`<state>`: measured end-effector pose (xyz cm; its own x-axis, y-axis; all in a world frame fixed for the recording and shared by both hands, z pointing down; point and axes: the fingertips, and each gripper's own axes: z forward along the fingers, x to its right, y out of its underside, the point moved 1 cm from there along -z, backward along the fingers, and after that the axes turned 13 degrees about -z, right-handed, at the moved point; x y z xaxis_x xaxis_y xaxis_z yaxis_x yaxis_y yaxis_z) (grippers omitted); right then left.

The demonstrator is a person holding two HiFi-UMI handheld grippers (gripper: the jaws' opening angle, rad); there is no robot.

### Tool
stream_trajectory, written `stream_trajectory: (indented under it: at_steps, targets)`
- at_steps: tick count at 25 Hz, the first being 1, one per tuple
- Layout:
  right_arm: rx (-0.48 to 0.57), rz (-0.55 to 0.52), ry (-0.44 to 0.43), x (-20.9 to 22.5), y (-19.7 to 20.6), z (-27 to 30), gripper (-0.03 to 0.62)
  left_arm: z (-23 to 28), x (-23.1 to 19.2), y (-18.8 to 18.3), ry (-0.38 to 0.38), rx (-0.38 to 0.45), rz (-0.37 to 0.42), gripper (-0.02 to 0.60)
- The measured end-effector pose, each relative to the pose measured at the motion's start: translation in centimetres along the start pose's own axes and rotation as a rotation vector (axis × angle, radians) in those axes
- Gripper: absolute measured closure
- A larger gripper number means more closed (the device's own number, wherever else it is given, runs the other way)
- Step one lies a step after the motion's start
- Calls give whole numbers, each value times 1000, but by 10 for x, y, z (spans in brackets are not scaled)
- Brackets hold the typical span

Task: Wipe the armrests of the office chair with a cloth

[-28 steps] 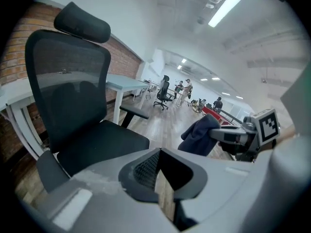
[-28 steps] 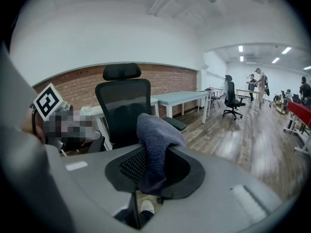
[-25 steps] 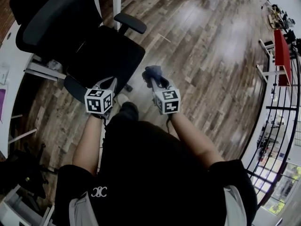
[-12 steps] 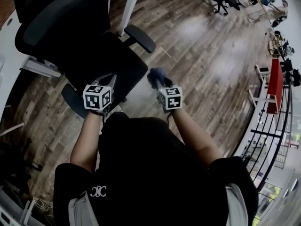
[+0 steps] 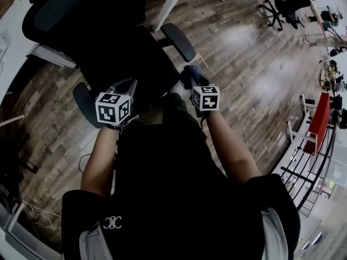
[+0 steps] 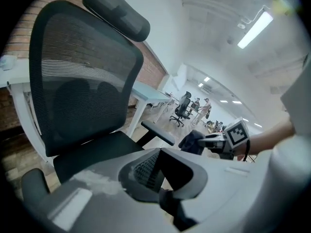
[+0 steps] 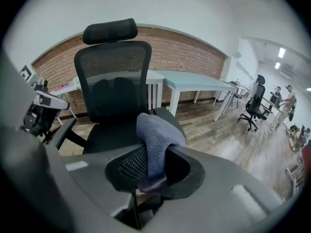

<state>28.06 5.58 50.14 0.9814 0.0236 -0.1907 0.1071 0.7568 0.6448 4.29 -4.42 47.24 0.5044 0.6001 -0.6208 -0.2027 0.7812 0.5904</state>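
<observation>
Approach step: the right gripper point(image 7: 154, 166) clamps the blue cloth point(image 7: 156, 132) near the office chair point(image 5: 108, 42) armrest point(image 5: 178, 41); the left gripper point(image 6: 156, 171) gapes empty. Next, probably press cloth onto the armrest

**Head view.** The office chair point(image 5: 103, 37), ahead of the left gripper point(image 5: 128, 87), is cut off at its top by the picture's upper edge. Everything below its seat point(image 5: 130, 58) is hidden. The tips of the right gripper point(image 5: 193, 79) are buried in the cloth point(image 5: 191, 72), and the person's own torso covers the floor behind both grippers.

**Right gripper view.** The cloth's lower end drops out of sight between the jaws. Its upper fold covers part of the seat ahead. The armrest point(image 7: 65, 130) beside the left gripper is cut short by the right gripper's own body. Figures point(image 7: 284, 98) far off to the right gripper's right are too small to make out.
</observation>
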Motion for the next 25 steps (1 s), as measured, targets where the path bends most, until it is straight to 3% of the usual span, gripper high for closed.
stream_trajectory:
  at_steps: [4,10,15,25]
  targets:
    - [-53,-109,-70,12,6,30,511,12,-9,-1,-76,20,-40,575]
    - [-153,-351,-245,30,13,73,511,43,-3,-38,-187,106,-112,575]
    - [-134,-499,-411,24,5,108,511,78,13,-50,-228,93,-125,575]
    - [-69,-753,-664,1,-35,156,511,81,21,-46,-402,173,-276,575]
